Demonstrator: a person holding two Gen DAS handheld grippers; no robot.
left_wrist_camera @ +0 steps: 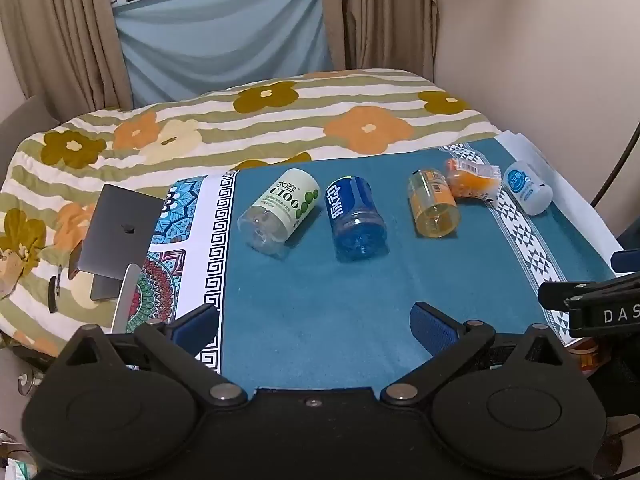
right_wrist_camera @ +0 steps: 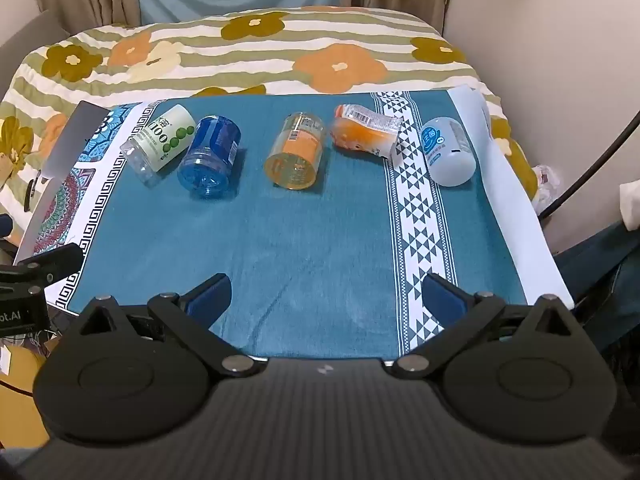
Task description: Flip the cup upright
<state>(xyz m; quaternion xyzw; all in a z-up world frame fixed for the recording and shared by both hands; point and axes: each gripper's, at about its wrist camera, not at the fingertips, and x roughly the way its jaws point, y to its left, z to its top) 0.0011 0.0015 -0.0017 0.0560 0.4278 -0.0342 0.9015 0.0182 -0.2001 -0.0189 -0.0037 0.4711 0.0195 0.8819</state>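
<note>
Several cut-bottle cups lie on their sides in a row on the teal cloth (left_wrist_camera: 320, 300) (right_wrist_camera: 304, 240): a clear one with a white-green label (left_wrist_camera: 280, 212) (right_wrist_camera: 160, 142), a blue one (left_wrist_camera: 356, 220) (right_wrist_camera: 210, 158), an orange one (left_wrist_camera: 434, 208) (right_wrist_camera: 298, 152), an orange wrapped one (left_wrist_camera: 472, 180) (right_wrist_camera: 364, 130) and a white-blue one (left_wrist_camera: 528, 188) (right_wrist_camera: 448, 150). My left gripper (left_wrist_camera: 314, 328) is open and empty near the cloth's front edge, well short of the cups. My right gripper (right_wrist_camera: 326, 296) is open and empty, also near the front.
The cloth covers a board on a flowered bedspread (left_wrist_camera: 280, 120) (right_wrist_camera: 280, 52). A grey laptop (left_wrist_camera: 116, 236) (right_wrist_camera: 68, 140) lies at the left. The right gripper's body (left_wrist_camera: 592, 304) shows at the left wrist view's right edge. Walls and curtains stand behind.
</note>
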